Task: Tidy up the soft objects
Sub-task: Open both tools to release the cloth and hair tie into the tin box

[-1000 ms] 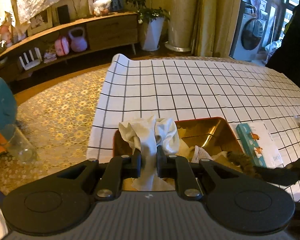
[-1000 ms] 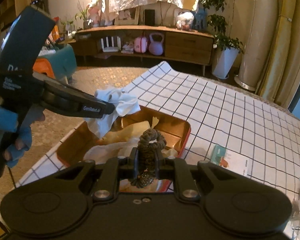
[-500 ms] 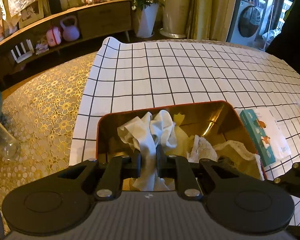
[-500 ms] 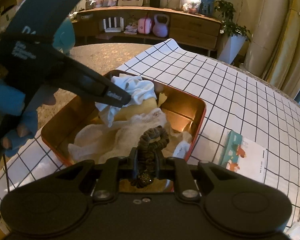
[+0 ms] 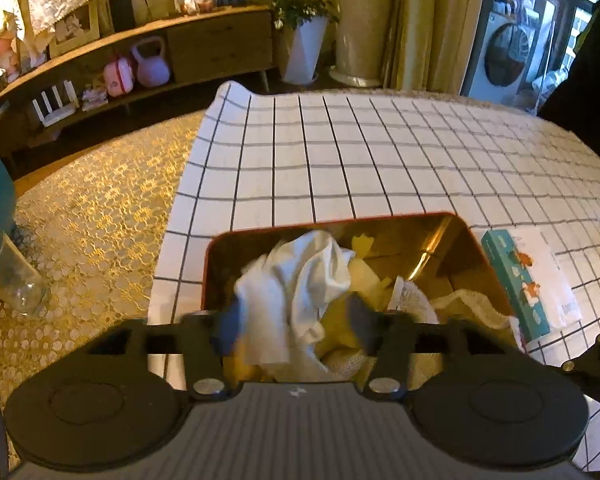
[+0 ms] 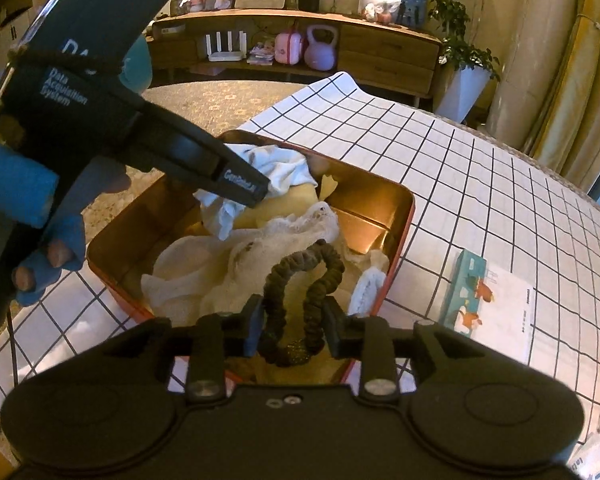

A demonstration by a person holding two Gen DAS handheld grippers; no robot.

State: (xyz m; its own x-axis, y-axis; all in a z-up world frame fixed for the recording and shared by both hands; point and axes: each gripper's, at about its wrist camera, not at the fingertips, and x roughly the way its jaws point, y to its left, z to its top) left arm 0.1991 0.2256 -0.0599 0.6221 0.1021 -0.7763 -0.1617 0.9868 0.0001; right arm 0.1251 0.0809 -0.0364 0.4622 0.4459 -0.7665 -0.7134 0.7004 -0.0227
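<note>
- Cloth (image 5: 300, 276), white and crumpled, is lying in the left part of the red tin (image 5: 474, 236), its long fold running toward the left gripper (image 5: 294, 326), whose jaws have just been opening and are standing apart, no longer pinching it
- Checked tablecloth (image 5: 340, 152) is lying bare beyond the tin's far rim
- Right gripper (image 6: 294, 328) is loosening too: the dark scrunchie (image 6: 304, 280), squeezed narrow before, is rounding out between its part-open jaws

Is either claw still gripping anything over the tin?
No. Both claws have just been opening: the left claw has let go of the white cloth, the right claw of the dark scrunchie.
</note>
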